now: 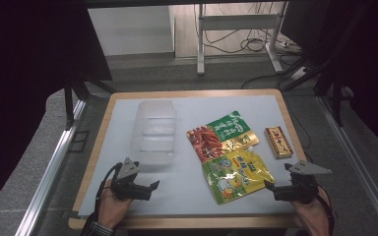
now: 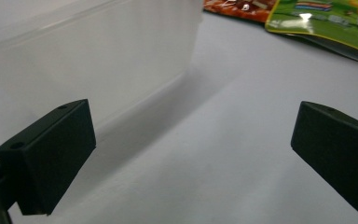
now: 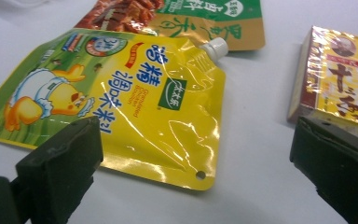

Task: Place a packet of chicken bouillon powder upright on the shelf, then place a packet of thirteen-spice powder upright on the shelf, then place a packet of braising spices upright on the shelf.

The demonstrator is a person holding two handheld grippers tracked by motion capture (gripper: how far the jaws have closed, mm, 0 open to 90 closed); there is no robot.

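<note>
High view, glossy yellow spouted pouch (image 1: 236, 174), frosted rectangular plastic tub (image 1: 153, 132), flat matte table (image 1: 187, 196)

Left gripper (image 1: 147, 189) is resting low just short of the clear container (image 1: 155, 132), jaws spread wide, gripping nothing. Right gripper (image 1: 271, 189) is sitting well right of it, jaws likewise parted.

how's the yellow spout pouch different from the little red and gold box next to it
The yellow spout pouch is a flat, glossy, crinkled bag with a white cap at one corner; the box is a rigid wrapped block with straight edges. The pouch is clearly larger and shows a cartoon duck; the box shows bold characters. Both lie flat on the table.
</note>
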